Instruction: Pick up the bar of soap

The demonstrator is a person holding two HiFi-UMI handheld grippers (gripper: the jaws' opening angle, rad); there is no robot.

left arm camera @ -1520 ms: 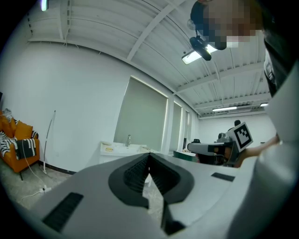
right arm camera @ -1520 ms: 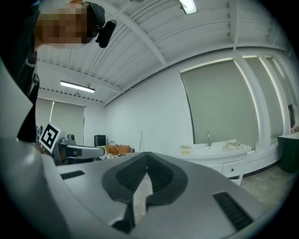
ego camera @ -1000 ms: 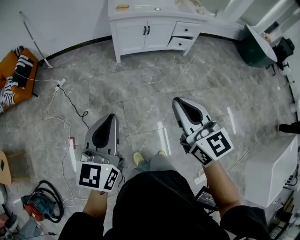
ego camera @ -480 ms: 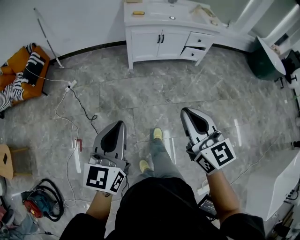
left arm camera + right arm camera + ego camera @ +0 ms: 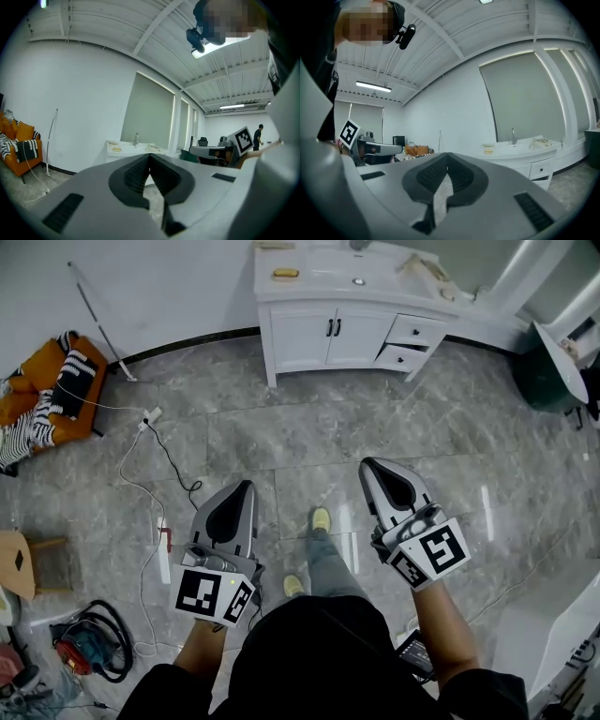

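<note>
A small yellow bar of soap (image 5: pixel 286 274) lies on the left part of a white vanity top (image 5: pixel 323 277), beside the sink and tap, at the far end of the room. It also shows as a pale yellow bar of soap (image 5: pixel 116 149) in the left gripper view and as the soap (image 5: pixel 488 151) in the right gripper view. My left gripper (image 5: pixel 244 486) and right gripper (image 5: pixel 367 465) are held level over the grey marble floor, well short of the vanity. Both are shut with nothing between the jaws; the left gripper (image 5: pixel 149 157) and right gripper (image 5: pixel 446 155) show their tips meeting.
The vanity has two drawers (image 5: pixel 412 334) pulled ajar. An orange seat with striped cloth (image 5: pixel 42 395) sits at the left wall, a white cable (image 5: pixel 141 474) trails across the floor, a wooden stool (image 5: pixel 19 563) and a corded tool (image 5: pixel 84 652) lie left, a green bin (image 5: pixel 553 371) right.
The person has stepped forward, and the vanity has come nearer and lower in the head view. Both grippers were carried along with the body, still shut.
</note>
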